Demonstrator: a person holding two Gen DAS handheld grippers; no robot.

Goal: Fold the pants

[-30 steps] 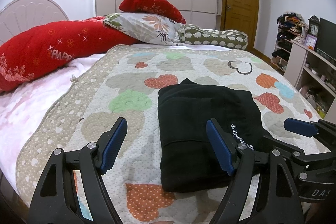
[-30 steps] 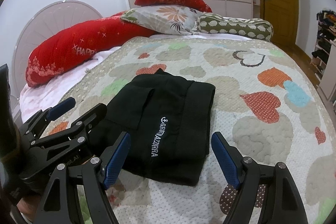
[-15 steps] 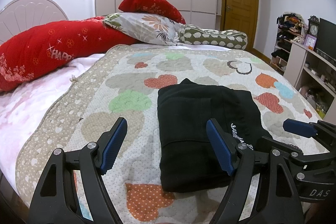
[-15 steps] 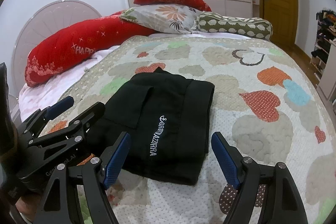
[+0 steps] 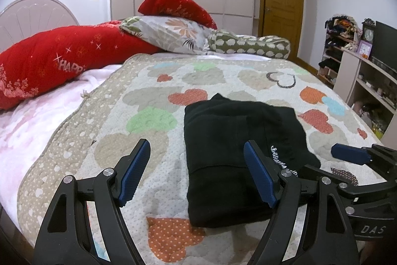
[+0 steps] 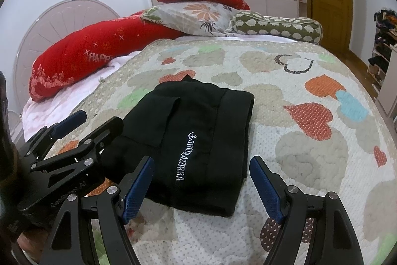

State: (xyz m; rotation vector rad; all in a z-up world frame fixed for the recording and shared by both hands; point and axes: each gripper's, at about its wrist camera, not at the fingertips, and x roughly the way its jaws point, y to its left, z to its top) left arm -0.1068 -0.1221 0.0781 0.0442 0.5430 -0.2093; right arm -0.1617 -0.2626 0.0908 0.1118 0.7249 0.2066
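Pants [image 6: 198, 148], folded, lie on the quilt [image 6: 310, 153] before both wide, empty grippers [image 5: 197, 173] [image 6: 202, 186] (shelves [image 5: 367, 81] show fully only in left view).

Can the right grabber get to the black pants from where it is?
Probably yes. The right gripper is open and empty, the folded black pants lie on the quilt just ahead, and nothing sits between them.
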